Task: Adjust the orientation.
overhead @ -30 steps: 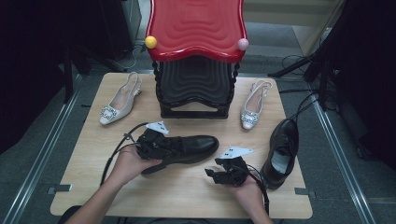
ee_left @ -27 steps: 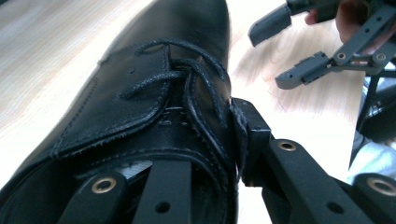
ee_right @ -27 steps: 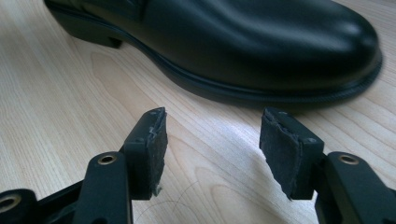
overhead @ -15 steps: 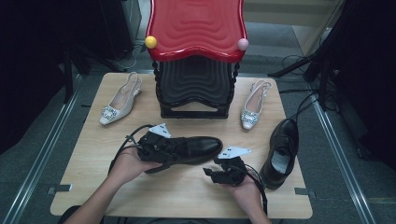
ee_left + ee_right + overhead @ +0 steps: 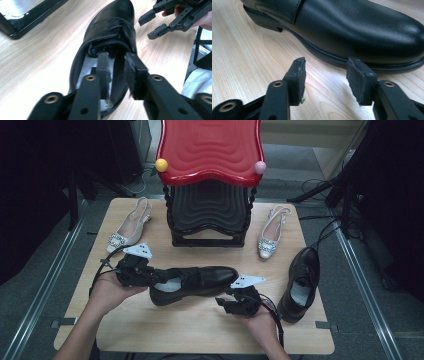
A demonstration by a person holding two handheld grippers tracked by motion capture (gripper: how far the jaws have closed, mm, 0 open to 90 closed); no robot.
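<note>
Pale wooden tabletop, dark floor on every side. At the far edge, a red wavy-topped stool stacked over a black one, flanked by a cream slingback heel at left and its mate at right. At right, a second black dress shoe, toe away from the person.

Centre front, just short of the stools: a black leather lace-up shoe, glossy, plain rounded toe, low heel, pale insole. Long axis across the table, toe toward the person's right, heel toward the left, sole down.

Left gripper clamped on the shoe's heel-side collar, one pad inside against the lining, the other outside; jaws just closing further, leather between them. Right gripper low over the wood just beside the toe, jaws apart and just narrowing, bare table between the pads, sole edge close ahead but not touched. Cables trailing from both toward the near edge.
</note>
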